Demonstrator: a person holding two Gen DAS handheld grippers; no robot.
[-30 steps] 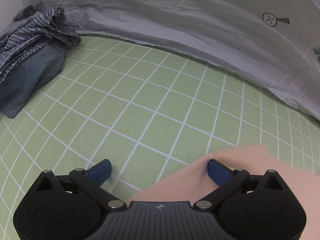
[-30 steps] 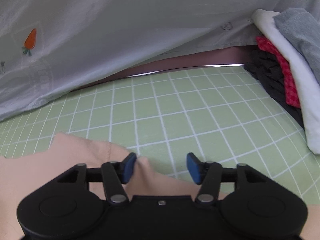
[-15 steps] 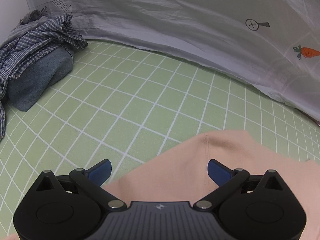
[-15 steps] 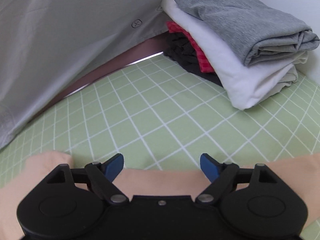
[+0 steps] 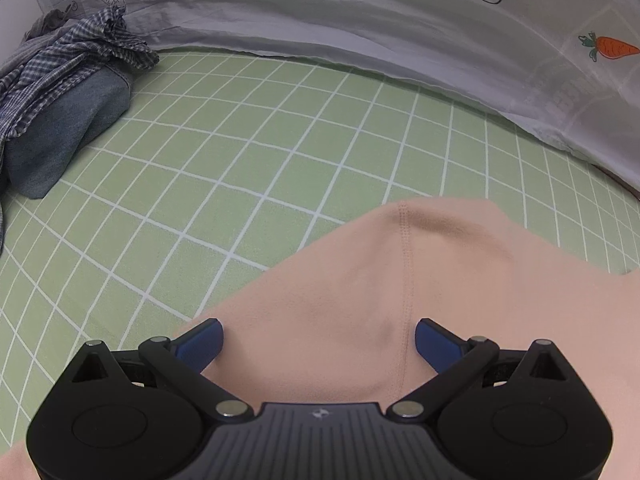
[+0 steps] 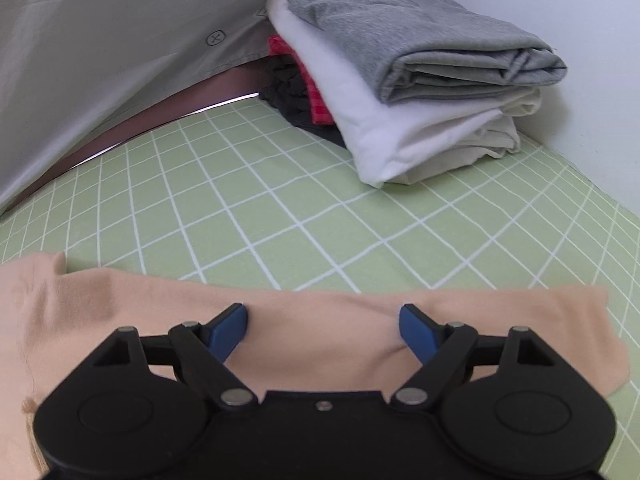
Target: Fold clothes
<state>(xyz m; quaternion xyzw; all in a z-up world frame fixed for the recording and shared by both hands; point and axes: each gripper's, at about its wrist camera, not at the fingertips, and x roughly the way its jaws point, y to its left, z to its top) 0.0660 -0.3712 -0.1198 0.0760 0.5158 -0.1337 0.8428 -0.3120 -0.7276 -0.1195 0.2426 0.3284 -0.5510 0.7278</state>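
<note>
Both grippers — left gripper (image 5: 319, 342) and right gripper (image 6: 323, 330) — are held spread wide above the peach garment (image 5: 360, 292), nothing being clamped.

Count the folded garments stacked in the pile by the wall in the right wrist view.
4 visible: grey on top, white under it, then red checked and black beneath. More may be hidden.

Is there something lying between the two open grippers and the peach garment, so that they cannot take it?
Nothing visible does. The left gripper and the right gripper both stand open directly over the peach garment, with only its fabric between the fingers. The folded stack of clothes lies apart, farther back on the green checked sheet.
</note>
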